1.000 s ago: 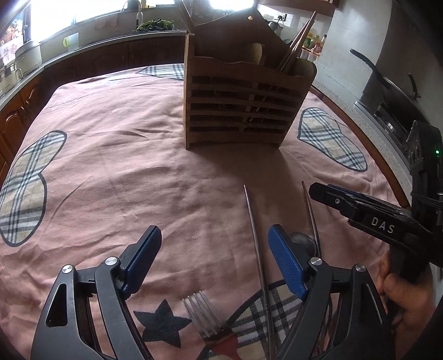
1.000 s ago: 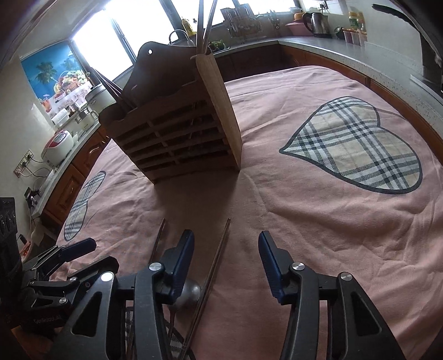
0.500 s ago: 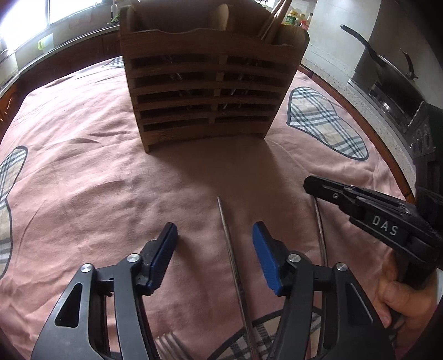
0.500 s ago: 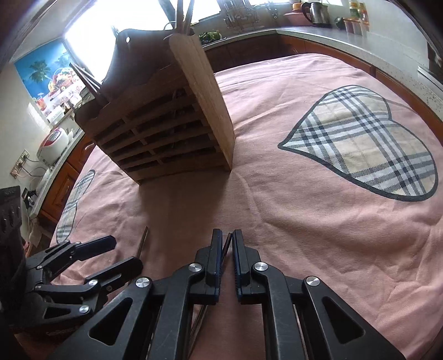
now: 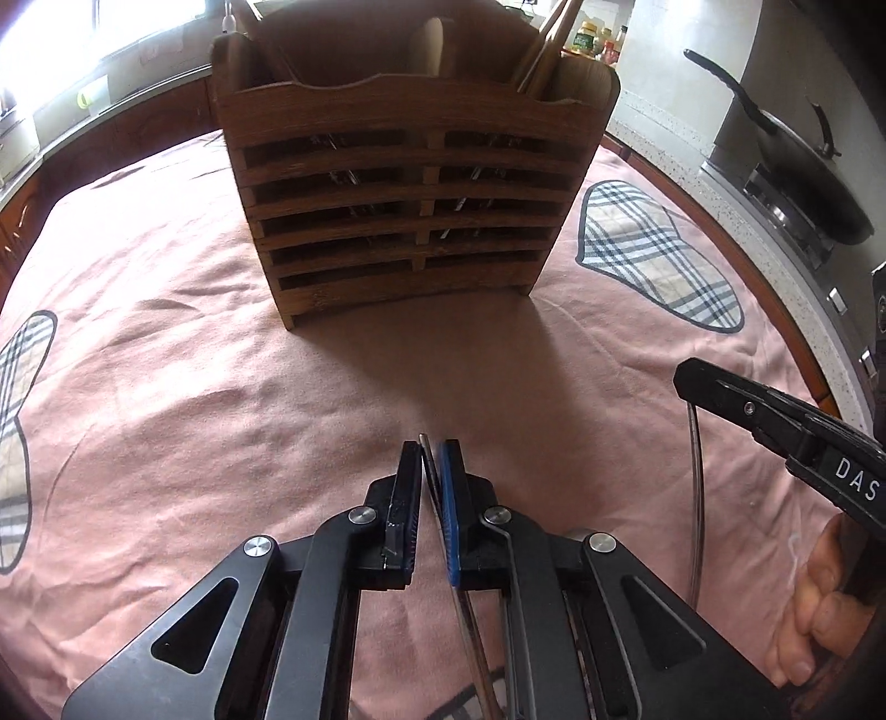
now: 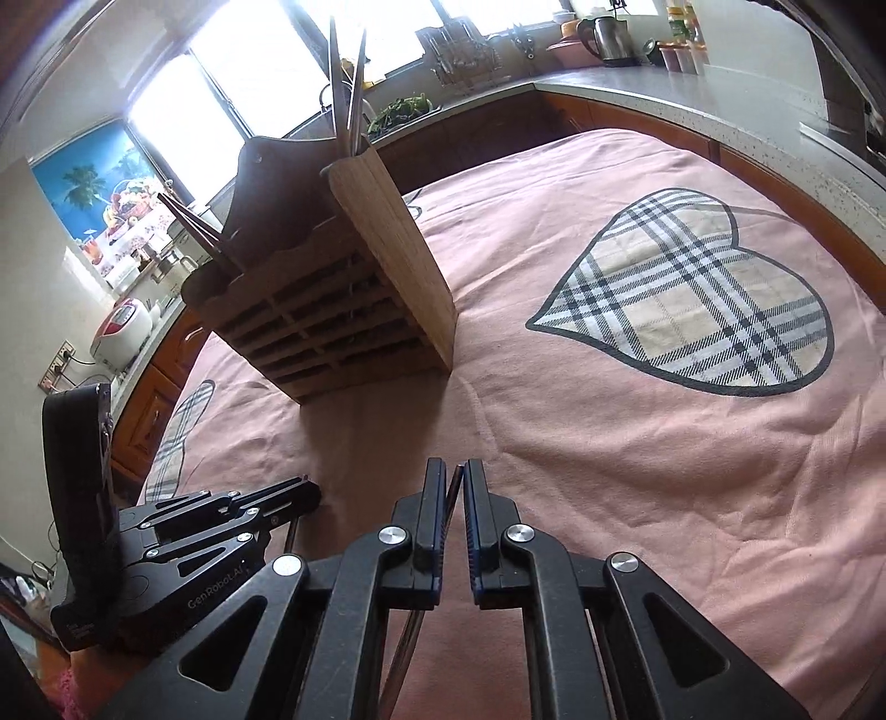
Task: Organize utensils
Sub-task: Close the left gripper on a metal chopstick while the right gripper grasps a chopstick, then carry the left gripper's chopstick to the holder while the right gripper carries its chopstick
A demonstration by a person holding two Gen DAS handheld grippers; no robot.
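Note:
A slatted wooden utensil holder (image 5: 410,183) stands on the pink tablecloth, with chopsticks and a wooden spoon in it; it also shows in the right wrist view (image 6: 332,310). My left gripper (image 5: 431,448) is shut on a thin metal utensil handle (image 5: 426,459) whose tip pokes out between the pads. My right gripper (image 6: 455,471) is shut on another thin metal handle (image 6: 455,487). In the left wrist view that second handle (image 5: 695,498) runs under the right gripper (image 5: 775,421). The left gripper shows at lower left in the right wrist view (image 6: 221,526).
The table has a pink cloth with plaid heart patches (image 6: 698,299). A stove with a black wok (image 5: 797,183) is at the right of the table. Kitchen counters with a kettle (image 6: 603,33) and a rice cooker (image 6: 119,332) ring the table.
My left gripper moved forward toward the holder and closed on the thin handle it straddled. My right gripper, open a second ago, closed on its handle half a second ago and stays shut.

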